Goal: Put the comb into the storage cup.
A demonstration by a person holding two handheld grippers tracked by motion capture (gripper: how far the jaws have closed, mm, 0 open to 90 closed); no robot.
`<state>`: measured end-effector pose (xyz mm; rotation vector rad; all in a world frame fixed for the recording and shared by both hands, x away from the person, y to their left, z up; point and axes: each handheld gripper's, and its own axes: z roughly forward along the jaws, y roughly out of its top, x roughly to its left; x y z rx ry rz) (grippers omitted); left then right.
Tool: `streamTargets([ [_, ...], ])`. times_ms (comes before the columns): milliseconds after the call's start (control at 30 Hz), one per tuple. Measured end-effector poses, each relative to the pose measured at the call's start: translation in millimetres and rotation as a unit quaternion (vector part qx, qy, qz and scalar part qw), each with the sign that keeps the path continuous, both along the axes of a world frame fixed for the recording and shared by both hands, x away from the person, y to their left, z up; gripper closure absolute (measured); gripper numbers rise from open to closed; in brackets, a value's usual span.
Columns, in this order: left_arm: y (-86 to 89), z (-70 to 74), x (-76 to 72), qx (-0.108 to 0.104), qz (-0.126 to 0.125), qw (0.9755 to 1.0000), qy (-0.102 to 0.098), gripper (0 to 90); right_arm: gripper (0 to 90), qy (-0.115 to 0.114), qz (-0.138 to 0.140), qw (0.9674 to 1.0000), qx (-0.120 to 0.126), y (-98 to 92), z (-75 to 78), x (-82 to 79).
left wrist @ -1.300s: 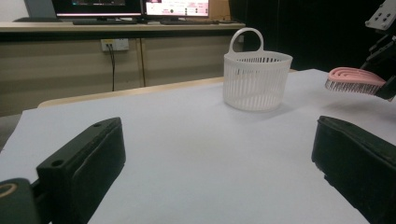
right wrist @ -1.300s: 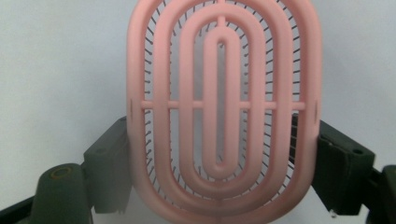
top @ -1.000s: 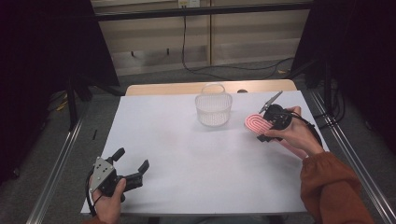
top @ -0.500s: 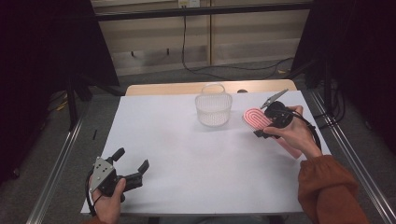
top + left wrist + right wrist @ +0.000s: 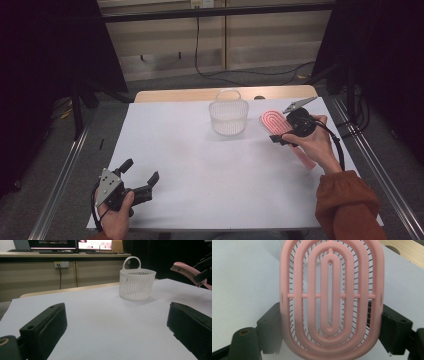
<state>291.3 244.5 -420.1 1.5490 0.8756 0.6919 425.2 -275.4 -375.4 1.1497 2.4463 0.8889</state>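
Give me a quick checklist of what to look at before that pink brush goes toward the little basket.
1. Grip on the pink hairbrush: right hand-held gripper shut on the brush head, a jaw on each side: ok.
2. Brush off the table: raised, bristles down: ok.
3. White slotted basket upright, mouth open: ok.
4. Basket empty: cannot tell.
5. Path from brush to basket: bare white table between: ok.
6. Left hand-held gripper out of the way: open, near the front edge: ok.

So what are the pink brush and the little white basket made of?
The pink brush looks like smooth matte plastic, moulded in oval rings, with thin dark bristles that may be metal or plastic. The white basket looks like cloudy, see-through plastic with thin moulded slats.
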Motion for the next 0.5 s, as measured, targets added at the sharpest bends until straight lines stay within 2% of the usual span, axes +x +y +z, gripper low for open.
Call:
streamTargets([
  [67,0.0,0.0,0.2,0.003,-0.001,1.0,0.001,2.9,19.5,-0.004,-0.004,0.9999,0.012,-0.8,-1.5,-0.6],
  [233,-1.0,0.1,0.0,0.003,-0.002,1.0,-0.001,2.9,19.5,-0.021,-0.007,0.9996,0.015,1.1,-0.7,-2.7],
  [500,0.0,0.7,-0.8,0.001,-0.003,1.0,-0.002,2.9,19.5,-0.049,-0.018,0.998,0.035,0.7,0.9,-5.7],
])
